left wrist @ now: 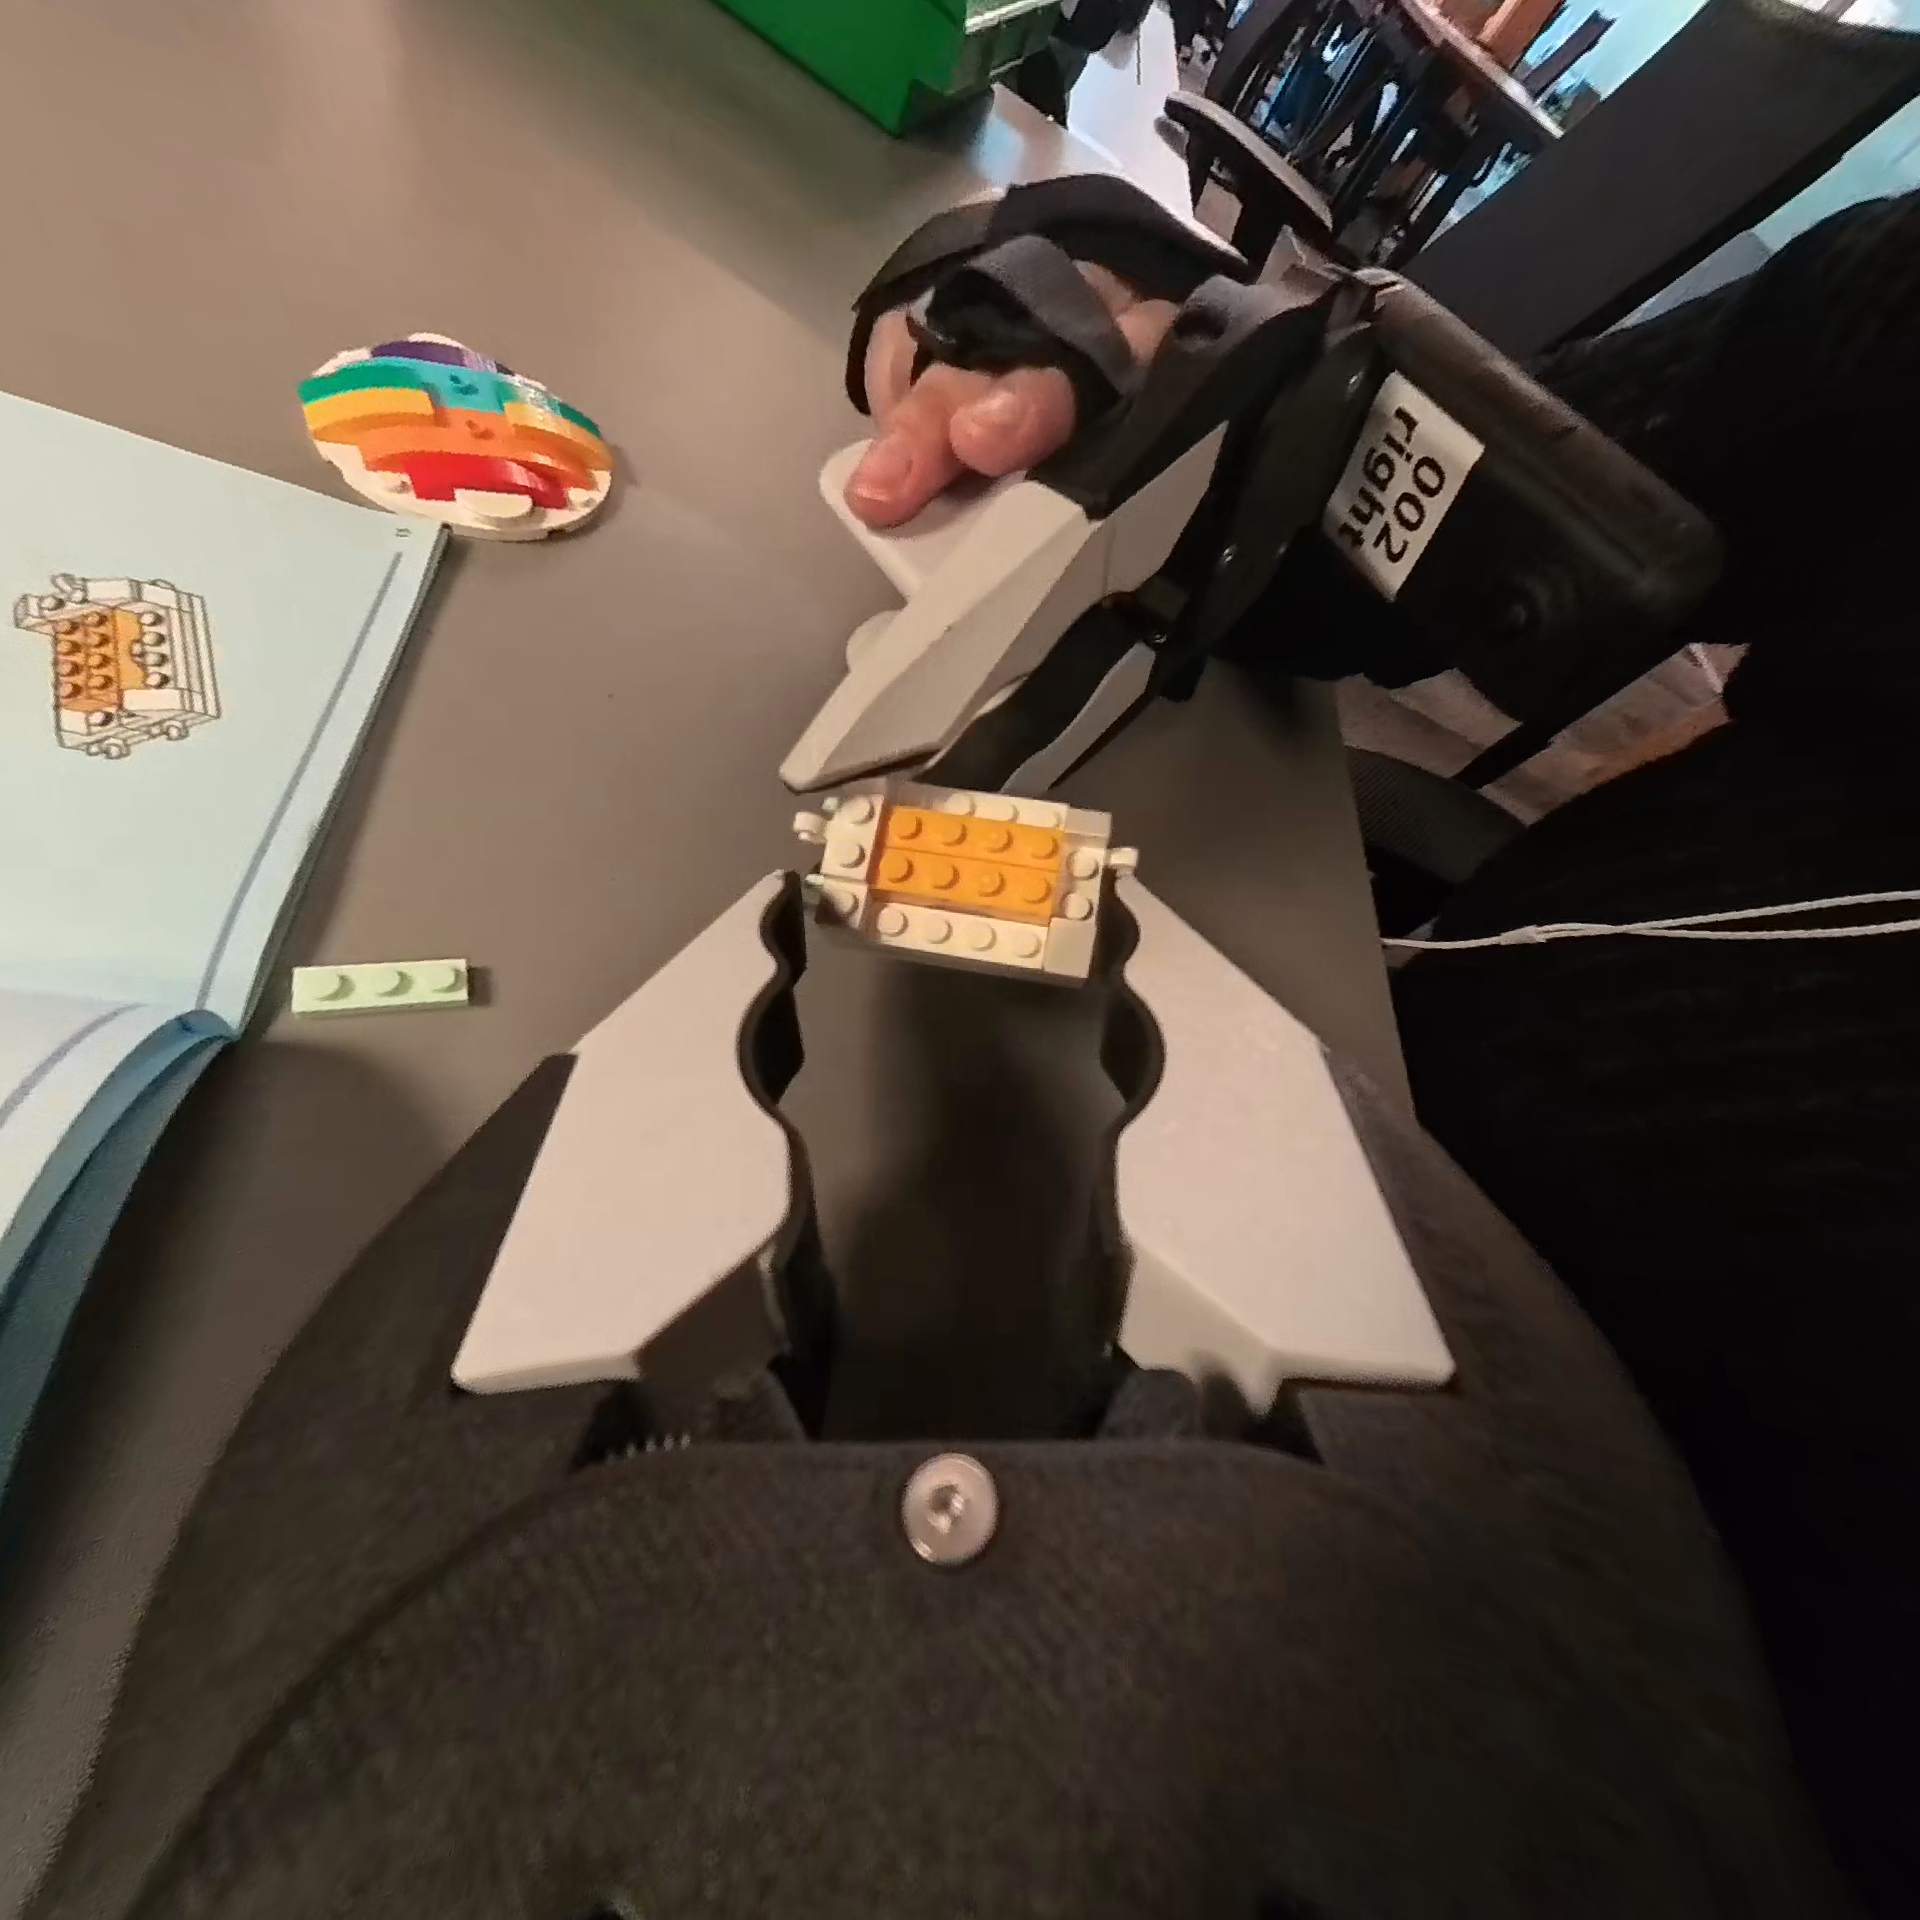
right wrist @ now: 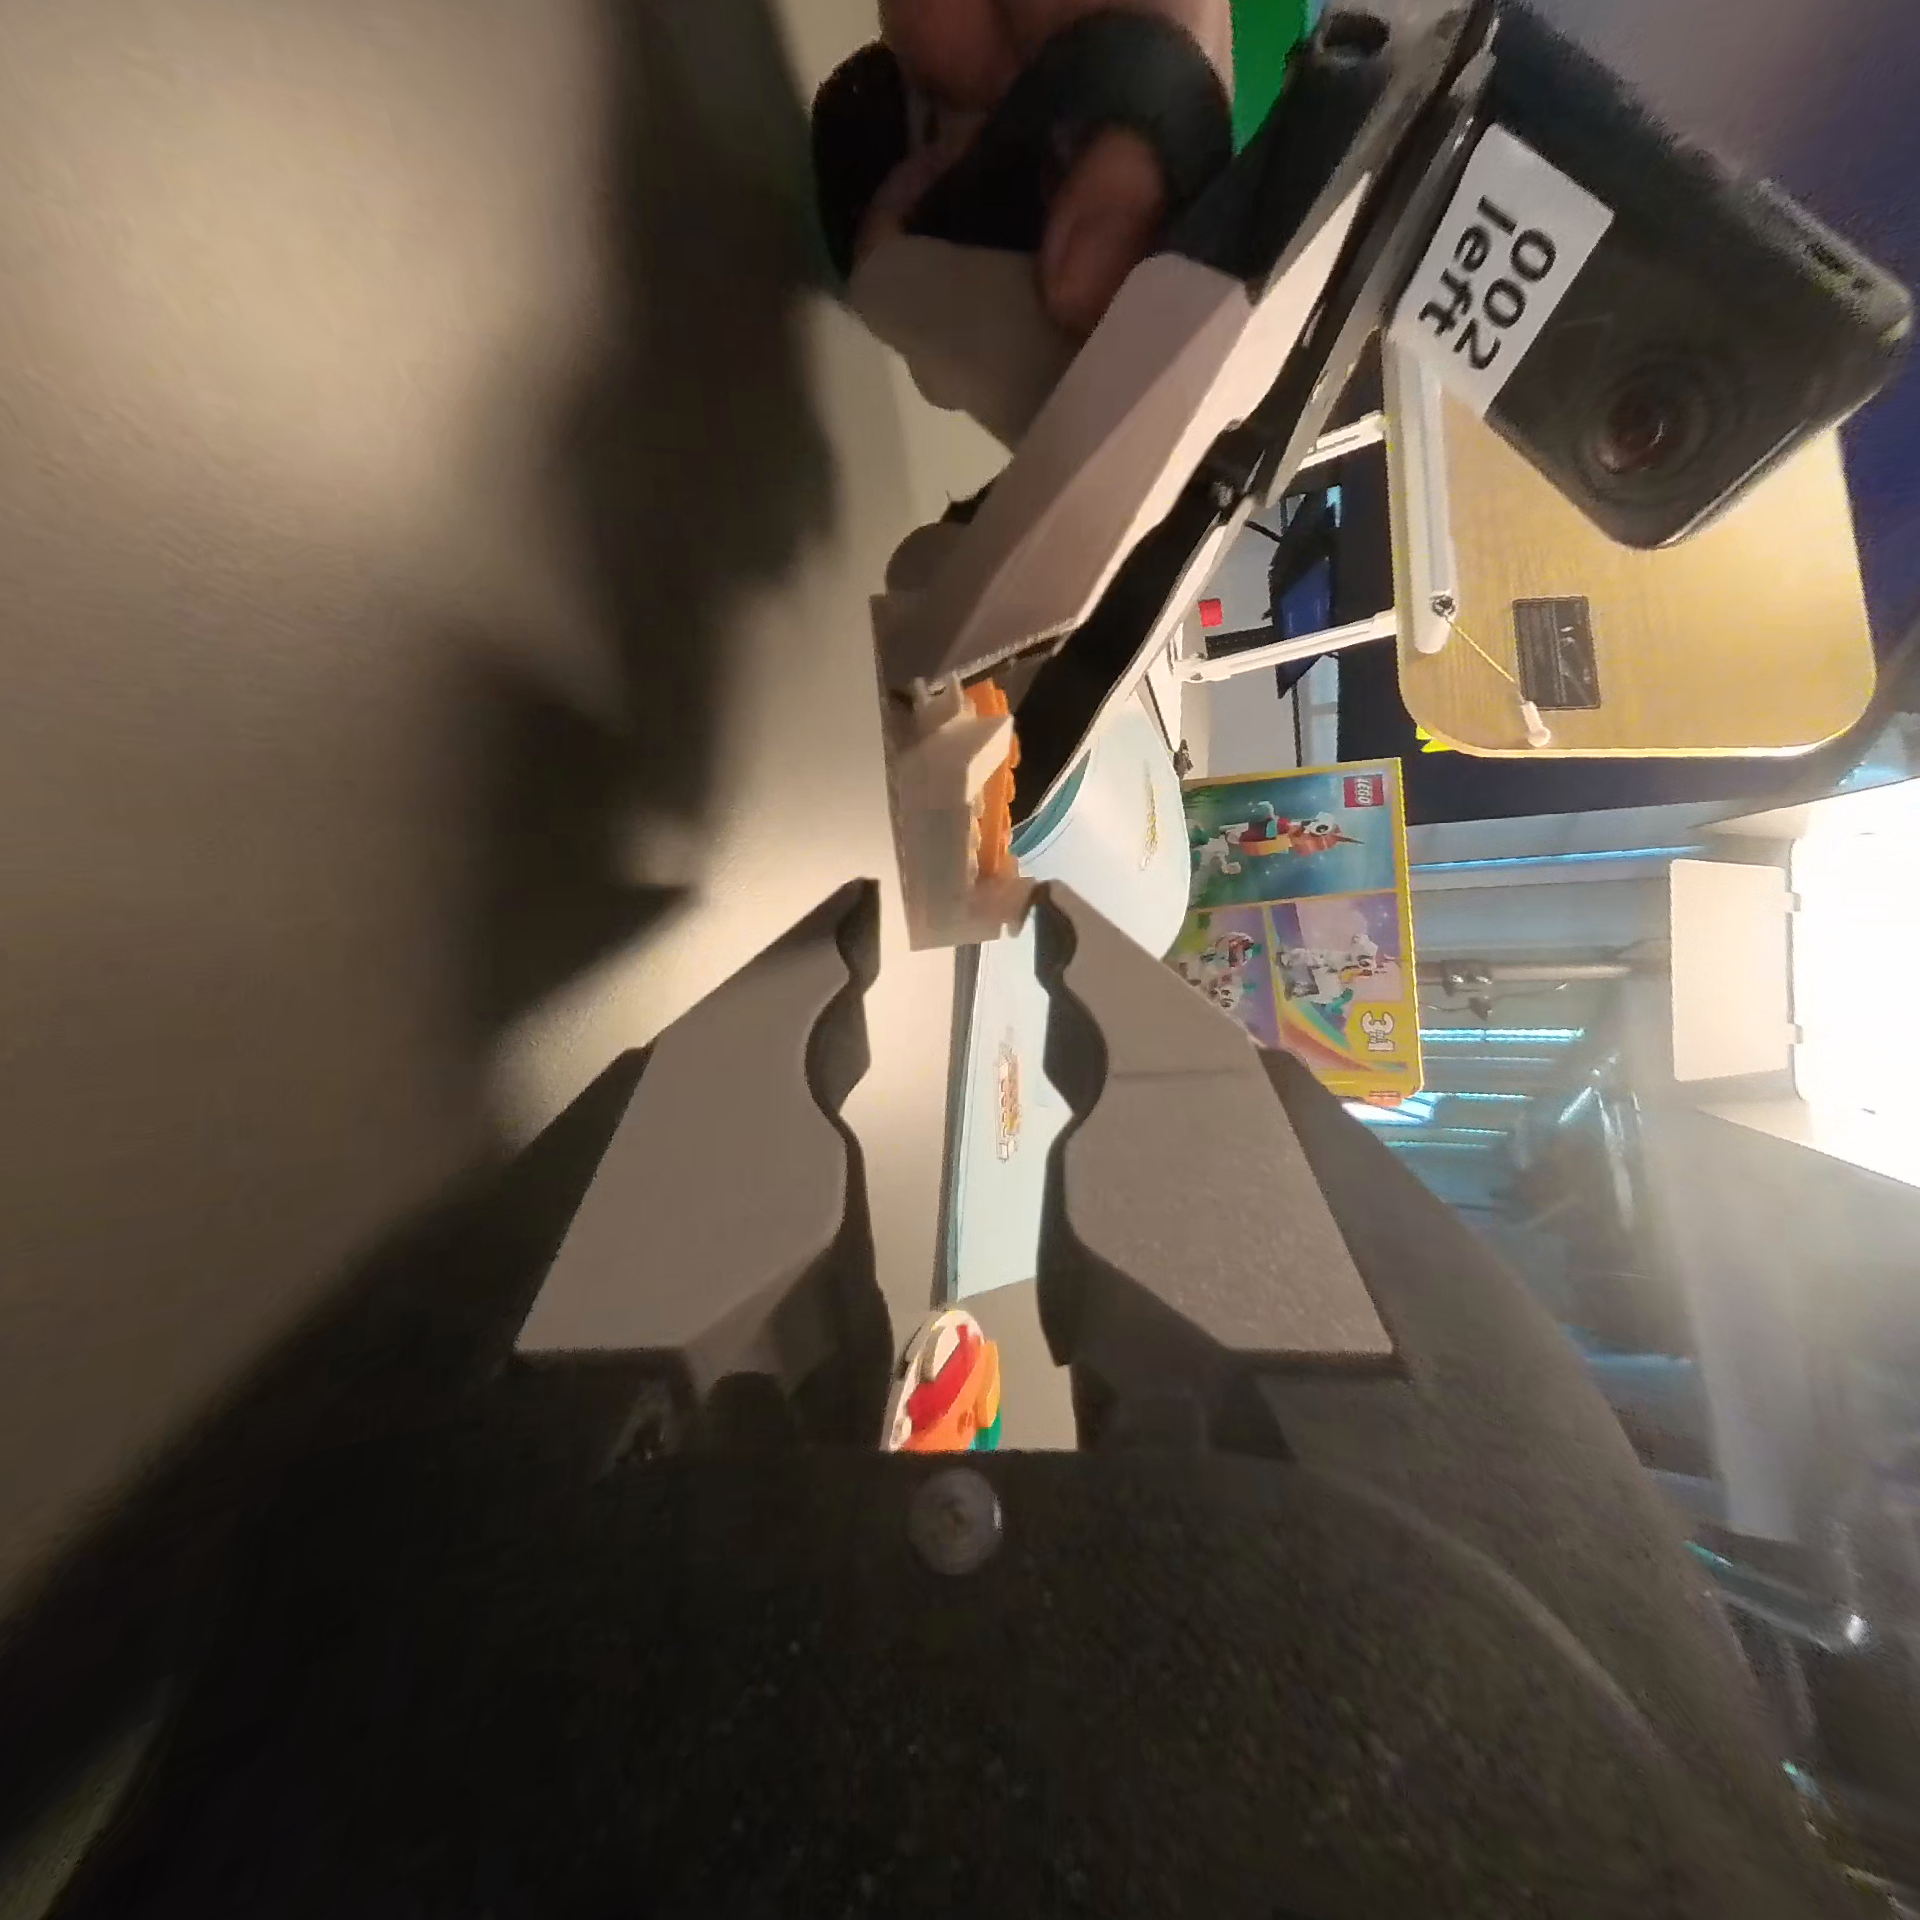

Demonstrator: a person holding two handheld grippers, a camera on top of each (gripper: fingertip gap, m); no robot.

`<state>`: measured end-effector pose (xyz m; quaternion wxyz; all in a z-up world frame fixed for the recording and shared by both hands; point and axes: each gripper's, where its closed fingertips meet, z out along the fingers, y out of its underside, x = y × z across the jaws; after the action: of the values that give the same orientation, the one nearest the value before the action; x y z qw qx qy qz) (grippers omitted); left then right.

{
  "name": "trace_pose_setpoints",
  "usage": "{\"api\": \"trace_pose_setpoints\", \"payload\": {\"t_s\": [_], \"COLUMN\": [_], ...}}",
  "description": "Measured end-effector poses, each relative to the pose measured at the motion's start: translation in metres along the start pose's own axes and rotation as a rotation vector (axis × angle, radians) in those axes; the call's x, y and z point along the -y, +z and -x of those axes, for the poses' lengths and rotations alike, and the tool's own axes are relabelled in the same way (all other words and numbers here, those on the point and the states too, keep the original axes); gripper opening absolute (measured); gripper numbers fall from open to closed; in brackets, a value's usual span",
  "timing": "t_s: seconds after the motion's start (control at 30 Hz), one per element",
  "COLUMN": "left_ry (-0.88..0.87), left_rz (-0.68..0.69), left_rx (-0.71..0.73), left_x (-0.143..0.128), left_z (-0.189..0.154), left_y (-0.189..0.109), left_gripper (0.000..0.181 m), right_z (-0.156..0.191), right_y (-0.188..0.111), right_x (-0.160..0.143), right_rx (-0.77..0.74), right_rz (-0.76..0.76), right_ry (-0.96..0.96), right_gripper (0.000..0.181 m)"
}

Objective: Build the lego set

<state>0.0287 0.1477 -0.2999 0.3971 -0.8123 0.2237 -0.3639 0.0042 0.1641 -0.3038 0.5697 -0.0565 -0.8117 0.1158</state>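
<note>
Left wrist view showed the left gripper [left wrist: 961, 894] with its jaws clamped on the two ends of the white-and-orange assembly [left wrist: 961, 883] at frame centre, held above the tabletop [left wrist: 623, 675]. We saw the right gripper [left wrist: 852, 769] just beyond it, tip near the far edge; in the right wrist view its jaws stood parted and empty. We judged a plate-fitting step in hand. Next move: fetch the pale green plate [left wrist: 390, 985] at lower left, beside the instruction booklet [left wrist: 156, 727], align studs, press squarely.
</note>
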Motion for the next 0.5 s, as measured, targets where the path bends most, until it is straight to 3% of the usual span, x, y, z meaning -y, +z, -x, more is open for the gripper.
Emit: {"api": "trace_pose_setpoints", "payload": {"t_s": [0.5], "left_ry": [-0.008], "left_rz": [0.014], "left_rx": [-0.014], "left_x": [-0.0034], "left_z": [-0.0021], "left_y": [0.0000], "left_gripper": [0.056], "right_z": [0.0010], "right_y": [-0.0003], "right_x": [0.0010], "right_rx": [0.007], "right_rz": [0.024], "right_ry": [-0.007], "right_gripper": [0.021]}}
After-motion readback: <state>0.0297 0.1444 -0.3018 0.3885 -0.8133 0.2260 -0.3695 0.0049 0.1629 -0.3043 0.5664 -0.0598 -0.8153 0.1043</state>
